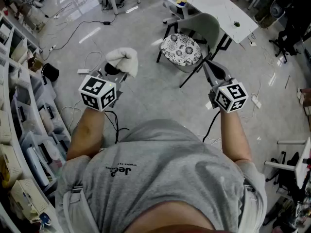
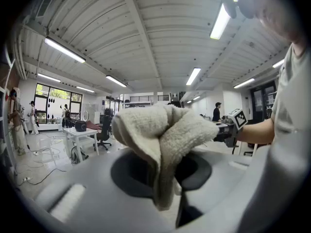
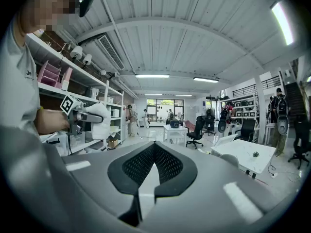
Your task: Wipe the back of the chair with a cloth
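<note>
A white terry cloth (image 1: 124,59) (image 2: 165,140) is bunched up and hangs from my left gripper (image 1: 115,73) (image 2: 163,171), which is shut on it. The chair (image 1: 206,25) stands on the floor ahead and to the right. It has a grey curved back, black legs and a flower-patterned seat cushion (image 1: 181,49). My right gripper (image 1: 212,69) (image 3: 154,147) is shut with nothing in it, and in the head view it lies just below the chair's nearest leg. Both grippers are held up in the air, apart from the chair. The right gripper view also catches the cloth (image 3: 99,120) at its left.
Storage shelves (image 1: 19,106) with boxes run down the left side. A white table (image 1: 223,11) stands right behind the chair. Cables (image 1: 82,28) and a power strip lie on the grey floor at left. Black office chairs (image 1: 291,23) stand at far right.
</note>
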Tool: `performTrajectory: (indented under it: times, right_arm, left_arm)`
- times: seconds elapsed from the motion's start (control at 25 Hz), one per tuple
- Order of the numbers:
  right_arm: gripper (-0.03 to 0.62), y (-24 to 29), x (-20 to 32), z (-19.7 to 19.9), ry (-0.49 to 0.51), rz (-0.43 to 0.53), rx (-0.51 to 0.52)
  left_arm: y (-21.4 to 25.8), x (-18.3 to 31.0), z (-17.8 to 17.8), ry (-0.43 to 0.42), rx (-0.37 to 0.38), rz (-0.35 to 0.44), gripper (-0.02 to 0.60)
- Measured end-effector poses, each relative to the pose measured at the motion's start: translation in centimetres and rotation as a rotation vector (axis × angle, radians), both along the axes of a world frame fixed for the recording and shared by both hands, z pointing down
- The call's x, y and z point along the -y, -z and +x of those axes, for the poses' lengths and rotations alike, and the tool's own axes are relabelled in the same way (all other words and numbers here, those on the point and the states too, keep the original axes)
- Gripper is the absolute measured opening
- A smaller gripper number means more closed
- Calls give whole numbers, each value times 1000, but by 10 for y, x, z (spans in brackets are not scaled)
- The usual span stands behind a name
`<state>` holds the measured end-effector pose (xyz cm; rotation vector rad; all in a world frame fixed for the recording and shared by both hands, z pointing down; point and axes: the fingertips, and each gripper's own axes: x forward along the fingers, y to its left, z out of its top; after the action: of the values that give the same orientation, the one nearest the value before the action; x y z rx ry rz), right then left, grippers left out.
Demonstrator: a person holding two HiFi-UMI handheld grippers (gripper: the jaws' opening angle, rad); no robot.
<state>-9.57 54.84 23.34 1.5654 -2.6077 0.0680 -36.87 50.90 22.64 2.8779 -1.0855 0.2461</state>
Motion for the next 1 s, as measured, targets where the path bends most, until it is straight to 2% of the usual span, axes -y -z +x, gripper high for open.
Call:
performTrajectory:
  times: [0.68,1.0]
  right_arm:
    - [3,-3,-14,72,54,-15,13]
    - [4,-10,-3,100,70,-14,44]
  left_arm:
    - [1,-29,83,33,3,-2,146]
    - [-6,-28,101,65,9,-18,146]
